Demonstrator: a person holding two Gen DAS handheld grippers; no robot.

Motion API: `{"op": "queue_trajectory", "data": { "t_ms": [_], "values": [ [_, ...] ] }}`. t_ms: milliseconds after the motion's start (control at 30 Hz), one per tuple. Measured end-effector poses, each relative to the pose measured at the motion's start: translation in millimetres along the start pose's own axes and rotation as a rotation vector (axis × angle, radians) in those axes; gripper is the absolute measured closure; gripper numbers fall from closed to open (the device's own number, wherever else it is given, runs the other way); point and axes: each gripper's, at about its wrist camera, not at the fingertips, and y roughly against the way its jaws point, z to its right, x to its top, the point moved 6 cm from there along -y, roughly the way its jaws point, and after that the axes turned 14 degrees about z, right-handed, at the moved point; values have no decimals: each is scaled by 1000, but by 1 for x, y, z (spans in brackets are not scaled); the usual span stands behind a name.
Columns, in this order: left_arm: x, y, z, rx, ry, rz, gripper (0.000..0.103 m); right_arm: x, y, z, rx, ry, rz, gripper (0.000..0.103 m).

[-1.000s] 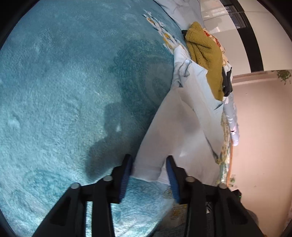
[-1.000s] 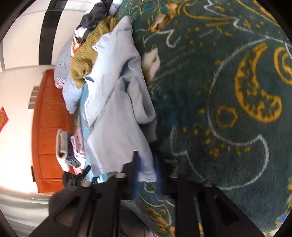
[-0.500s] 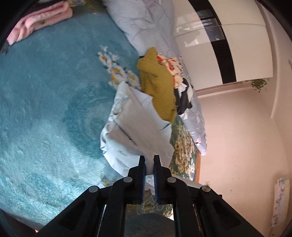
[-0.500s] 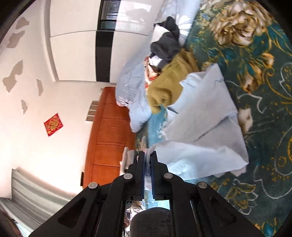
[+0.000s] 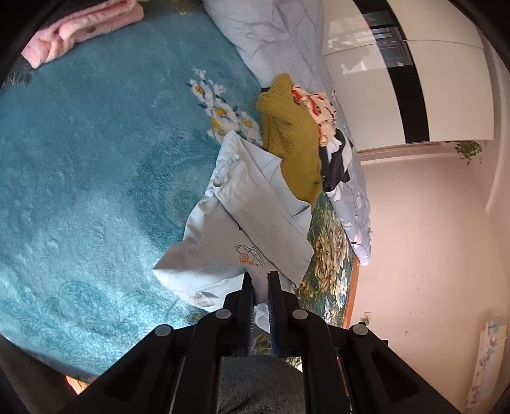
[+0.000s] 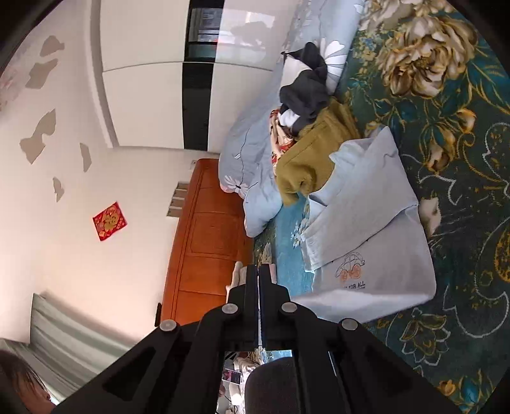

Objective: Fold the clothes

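A light blue T-shirt with a small car print lies partly lifted off the teal bedspread. My left gripper is shut on the shirt's near edge. In the right wrist view the same shirt hangs from its near hem, and my right gripper is shut on that hem with a thin edge of cloth between the pads. The shirt's far end rests against a mustard knitted sweater, which also shows in the right wrist view.
A pile of unfolded clothes and a pale blue duvet lie behind the sweater. A folded pink garment sits at the bed's far corner. An orange wooden headboard and white wardrobe stand beyond.
Both grippers closed on the shirt's near edge and lifted it back toward me; the shirt has risen and opened out so its car print now shows.
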Motion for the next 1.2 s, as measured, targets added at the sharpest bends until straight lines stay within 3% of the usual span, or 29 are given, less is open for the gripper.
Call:
{"op": "queue_trajectory", "data": {
  "t_ms": [167,333,467,533,600,867,933,967,1000,1033,1200],
  "values": [
    [-7,-37,-19,56,34,-50,95,-1,-17,38,-124,-12,-36,103],
    [-3,-44,-37,51,97,-44,95,-11,-13,80,-359,89,-128,99],
    [-1,-47,-46,60,128,-46,95,-26,-12,107,-428,110,-190,93],
    [-1,-47,-48,62,132,-50,95,-36,-17,111,-411,98,-229,70],
    [-2,-47,-47,50,137,-53,94,-46,-22,109,-383,110,-263,57],
    [-4,-45,-44,55,129,-55,93,-63,-57,104,-437,365,-373,57],
    [-3,-43,-45,62,128,-54,93,-69,-62,107,-421,355,-410,57],
    [-3,-42,-47,66,128,-54,93,-72,-64,108,-409,341,-427,60],
    [-3,-40,-48,68,130,-53,93,-75,-66,109,-397,327,-445,83],
    [-3,-39,-49,70,133,-53,93,-77,-66,109,-374,301,-455,100],
    [0,-36,-41,48,141,-63,93,-64,-56,78,-46,48,-373,101]
  ]
}}
